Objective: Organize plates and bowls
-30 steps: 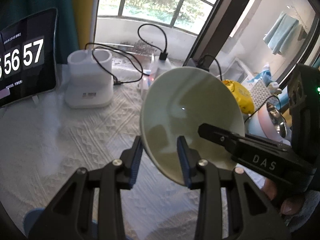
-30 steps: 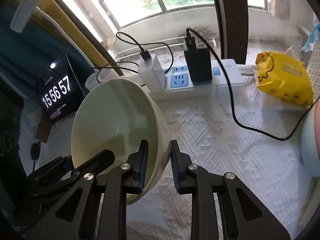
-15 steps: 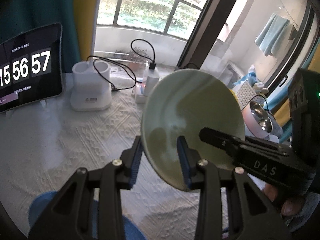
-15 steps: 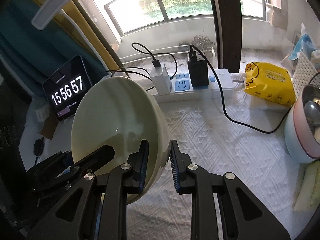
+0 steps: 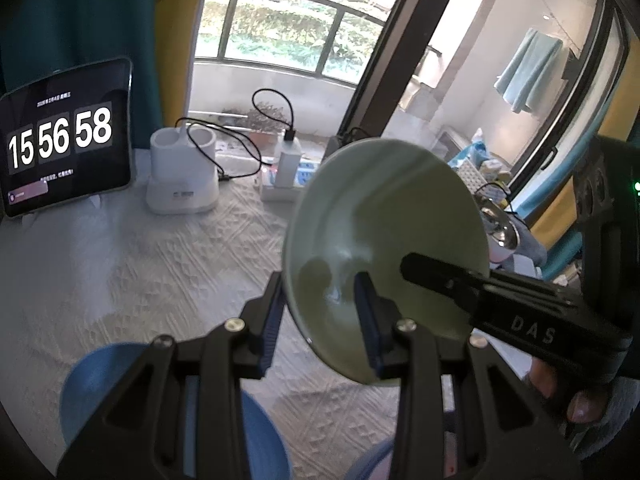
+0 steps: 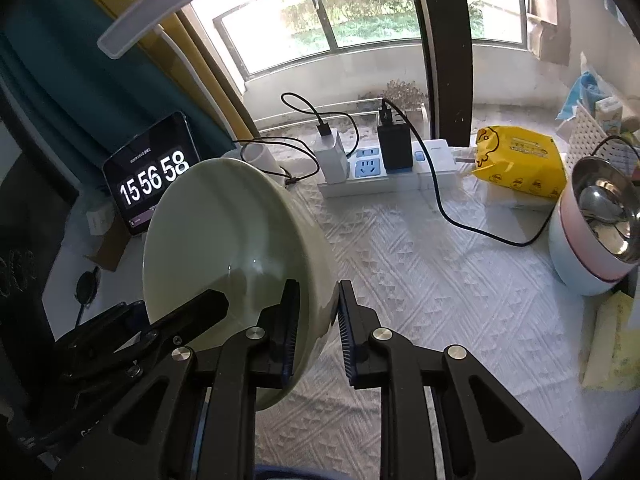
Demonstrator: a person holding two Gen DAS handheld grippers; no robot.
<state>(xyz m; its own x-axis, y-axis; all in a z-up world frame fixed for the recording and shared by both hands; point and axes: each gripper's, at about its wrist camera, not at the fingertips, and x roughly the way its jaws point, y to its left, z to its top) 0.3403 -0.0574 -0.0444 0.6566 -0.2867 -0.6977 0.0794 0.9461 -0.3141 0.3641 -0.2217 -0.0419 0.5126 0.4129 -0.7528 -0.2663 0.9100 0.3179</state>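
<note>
A pale green bowl (image 5: 384,224) is held on edge above the table, its hollow facing the left wrist camera. My left gripper (image 5: 320,320) is shut on its near rim. My right gripper (image 6: 316,320) is shut on the opposite rim of the same bowl (image 6: 224,240); its finger (image 5: 436,276) reaches into the bowl from the right in the left wrist view. A blue plate (image 5: 104,380) lies below the left gripper at the bottom of that view, partly hidden by the fingers.
A clock tablet (image 5: 64,136) and a white charging stand (image 5: 182,178) stand at the back left. A power strip with plugs and cables (image 6: 384,168), a yellow pack (image 6: 516,164) and stacked bowls with a steel one on top (image 6: 592,232) stand to the right on the white cloth.
Both grippers have lifted the green bowl higher and drawn back from the table. More of the table and the blue plate have come into view below.
</note>
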